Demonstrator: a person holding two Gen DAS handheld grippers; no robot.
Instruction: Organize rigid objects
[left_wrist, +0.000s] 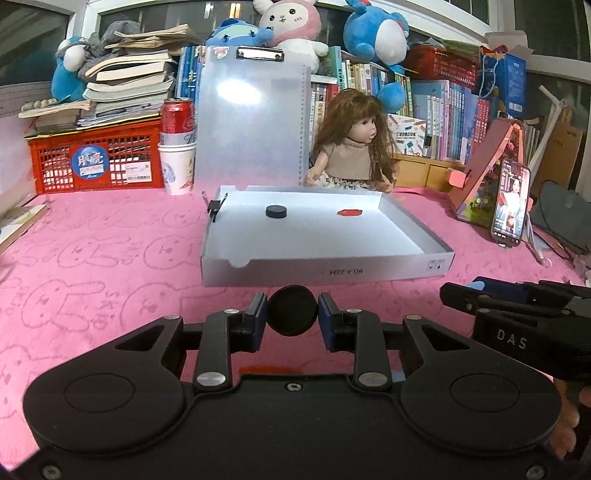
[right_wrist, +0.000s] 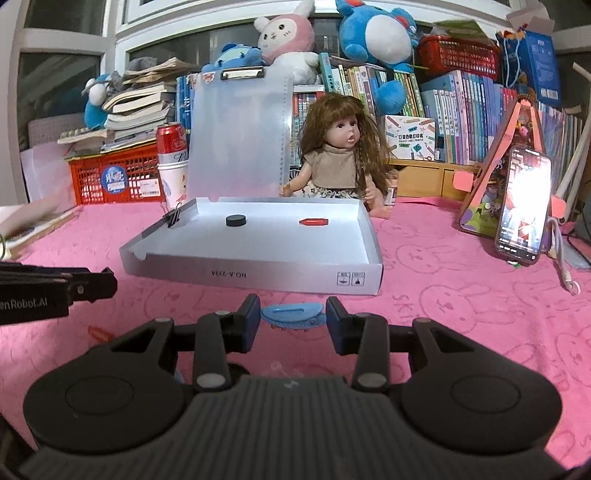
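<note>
- Left gripper (left_wrist: 292, 316) has a black round cap (left_wrist: 292, 311) clamped between its blue-padded fingers (left_wrist: 258, 320), the disc standing on edge right at the fingertips, above the pink rabbit-print worktop (left_wrist: 92, 266).
- Right gripper (right_wrist: 292, 317) pinches a light blue plastic clip (right_wrist: 291, 315) lying flat across the gap, one end against each finger; its toothed edge faces back toward the camera.
- Straight ahead of both pairs of fingers lies the shallow white box tray (left_wrist: 332, 271), its near wall facing the fingertips, printed lettering upside down.
- Inside it, well beyond the fingertips: a second black cap (left_wrist: 276, 211) left of middle and a small red piece (left_wrist: 350, 212) to the right of it, apart from each other.
- A black binder clip (right_wrist: 173, 219) grips the tray's far-left wall.
- The tray's translucent lid (left_wrist: 251, 118) stands upright at the back edge, metal clamp at the top.
- Behind the tray sits a long-haired doll (right_wrist: 341, 155); off right of the fingers, a lit phone (right_wrist: 524, 206) leans on its stand.
- In the left view the right gripper shows side-on at the right edge.
</note>
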